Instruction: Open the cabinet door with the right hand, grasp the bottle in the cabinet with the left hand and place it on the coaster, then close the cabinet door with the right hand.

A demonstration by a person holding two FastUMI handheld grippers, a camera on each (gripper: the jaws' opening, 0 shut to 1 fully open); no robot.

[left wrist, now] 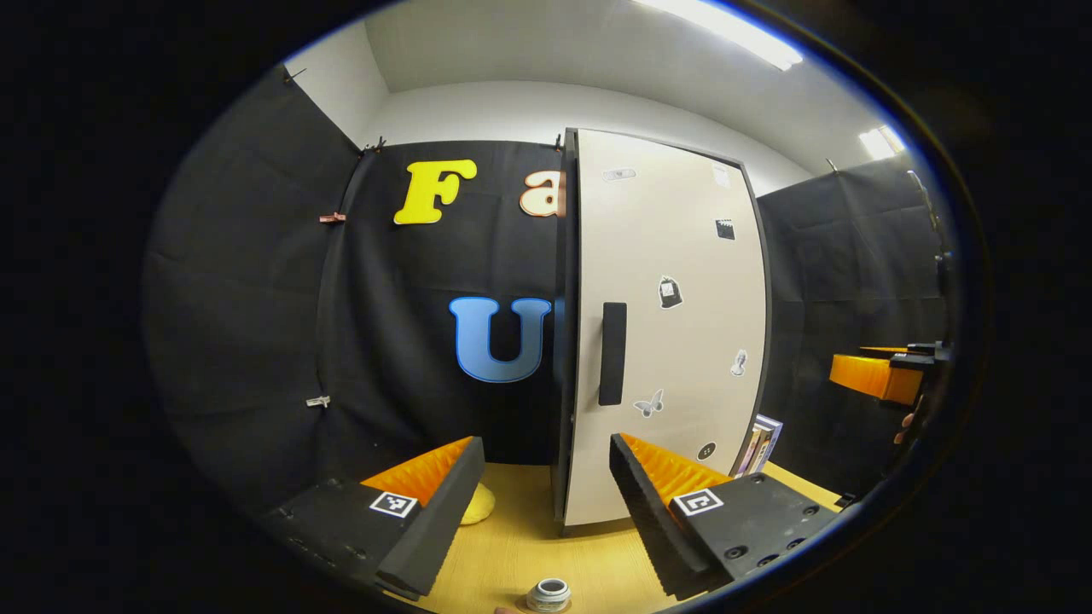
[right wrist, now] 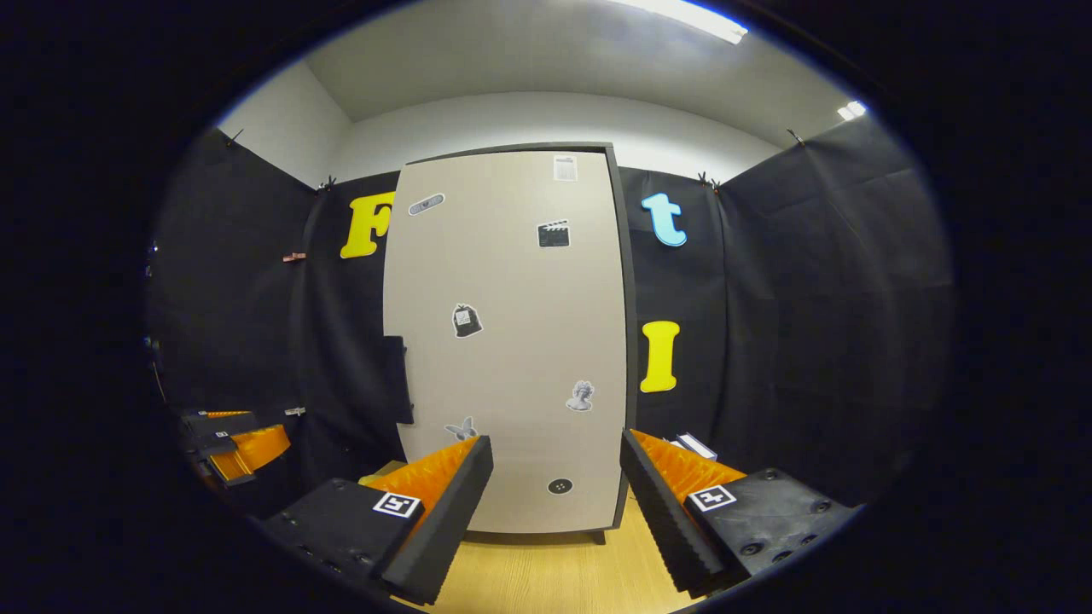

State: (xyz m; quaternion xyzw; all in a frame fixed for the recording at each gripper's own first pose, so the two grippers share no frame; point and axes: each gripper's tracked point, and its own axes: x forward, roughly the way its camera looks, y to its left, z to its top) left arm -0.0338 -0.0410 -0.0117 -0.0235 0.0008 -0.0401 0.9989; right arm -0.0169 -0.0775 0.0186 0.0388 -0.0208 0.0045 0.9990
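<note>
Nearest in the left gripper view, the left claw (left wrist: 546, 503) stands spread wide over the wooden surface (left wrist: 512, 554), nothing between its fingers; at the very bottom edge, between them, sits a small round grey-white ring-shaped thing (left wrist: 548, 594), too cut off to name; just past the left finger a pale yellow disc, seemingly the coaster (left wrist: 478, 505), lies flat on the surface, half hidden by that finger; behind it rises the cabinet (left wrist: 565, 341), seen from its left front corner, its pale door (left wrist: 674, 324) shut flush, a dark vertical handle (left wrist: 612, 353) near the door's left edge, small stickers scattered over the face; the bottle cannot be seen with the door closed; some books (left wrist: 762, 443) lean at the cabinet's right foot; far right, well apart from the cabinet, the right claw (left wrist: 883, 371) hangs in the air with a bit of the hand holding it just below.

In the right gripper view, the right claw (right wrist: 554, 503) is likewise spread, empty, facing the door (right wrist: 512, 341) squarely and apart from it; the handle (right wrist: 395, 379) shows as a dark slab at the door's left edge; books (right wrist: 695, 445) peek out beyond the right finger; off to the far left the left claw (right wrist: 243, 448) hovers low.
</note>
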